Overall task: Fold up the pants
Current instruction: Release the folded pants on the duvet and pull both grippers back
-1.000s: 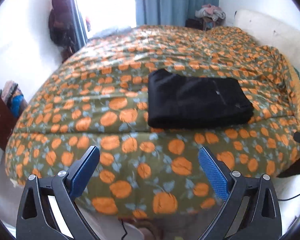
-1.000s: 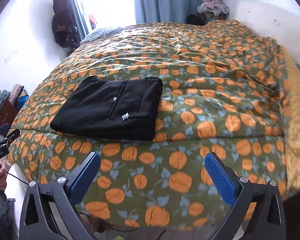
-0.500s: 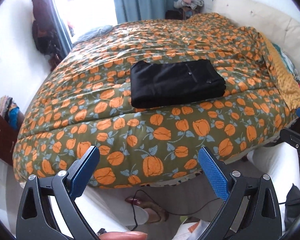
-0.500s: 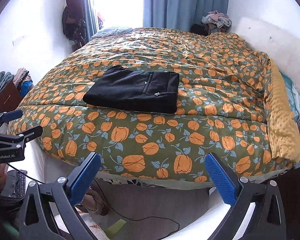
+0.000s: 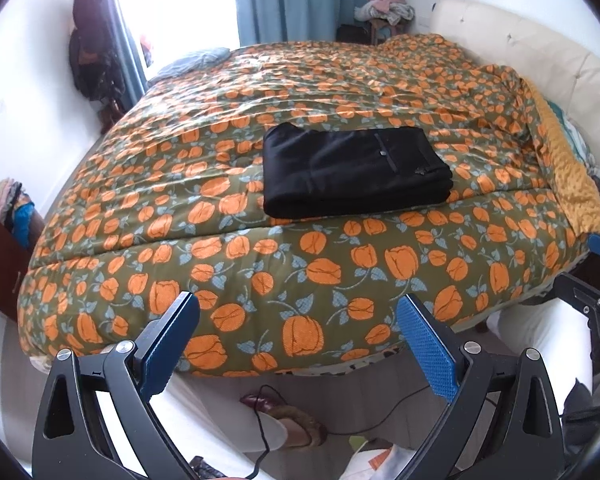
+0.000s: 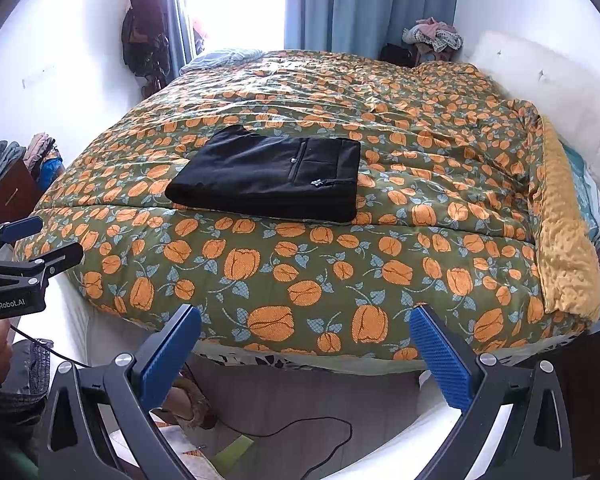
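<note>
Left tool (image 5: 298, 322): jaws spread wide, blue pads far apart, nothing between them; it hangs off the foot of the bed, touching neither quilt nor cloth. In the right wrist view it shows at the left edge (image 6: 40, 242), also parted and empty.
Pants (image 5: 354, 170): black, folded into a flat rectangle, lying on the quilt near the bed's front edge, a little left of the bed's middle in the right wrist view (image 6: 270, 174); a pocket seam with a small button faces up. No tool touches them.
Quilt (image 5: 320, 264): olive green with orange flowers, covering the bed and draping over its near edge.
Right tool (image 6: 305, 326): jaws wide apart, blue pads empty, held short of the bed's edge and well apart from the pants. Its tips show at the right edge of the left wrist view (image 5: 592, 264).
Yellow blanket (image 6: 568, 240): along the bed's right side, beside the quilt.
Floor: a dark cable (image 6: 300, 436) trails below the tools.
</note>
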`<state>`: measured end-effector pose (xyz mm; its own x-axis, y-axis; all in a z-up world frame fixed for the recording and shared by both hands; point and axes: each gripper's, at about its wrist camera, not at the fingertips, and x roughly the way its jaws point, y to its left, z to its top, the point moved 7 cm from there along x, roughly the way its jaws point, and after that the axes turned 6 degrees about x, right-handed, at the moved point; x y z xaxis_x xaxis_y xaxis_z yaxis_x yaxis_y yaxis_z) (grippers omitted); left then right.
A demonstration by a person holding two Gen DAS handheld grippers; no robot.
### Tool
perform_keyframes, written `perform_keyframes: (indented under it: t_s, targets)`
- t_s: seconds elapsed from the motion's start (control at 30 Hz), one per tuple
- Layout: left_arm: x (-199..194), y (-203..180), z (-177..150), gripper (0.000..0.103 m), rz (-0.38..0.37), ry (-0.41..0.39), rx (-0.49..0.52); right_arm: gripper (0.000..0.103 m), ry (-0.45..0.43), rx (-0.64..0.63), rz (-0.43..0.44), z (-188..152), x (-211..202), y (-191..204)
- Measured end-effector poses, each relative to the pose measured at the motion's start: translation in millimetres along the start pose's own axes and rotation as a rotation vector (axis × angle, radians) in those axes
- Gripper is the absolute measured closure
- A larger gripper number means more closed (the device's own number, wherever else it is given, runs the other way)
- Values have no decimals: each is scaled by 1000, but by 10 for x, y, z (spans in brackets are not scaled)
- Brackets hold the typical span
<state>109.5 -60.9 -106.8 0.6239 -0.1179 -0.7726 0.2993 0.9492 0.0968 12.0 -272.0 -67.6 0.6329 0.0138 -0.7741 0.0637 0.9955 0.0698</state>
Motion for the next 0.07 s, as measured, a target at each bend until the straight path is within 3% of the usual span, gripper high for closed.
perform_keyframes:
  t_s: [0.07]
  targets:
    - [-37,-4,24,3,11,-15,7,0,-5,-2,-1,2,-7,3]
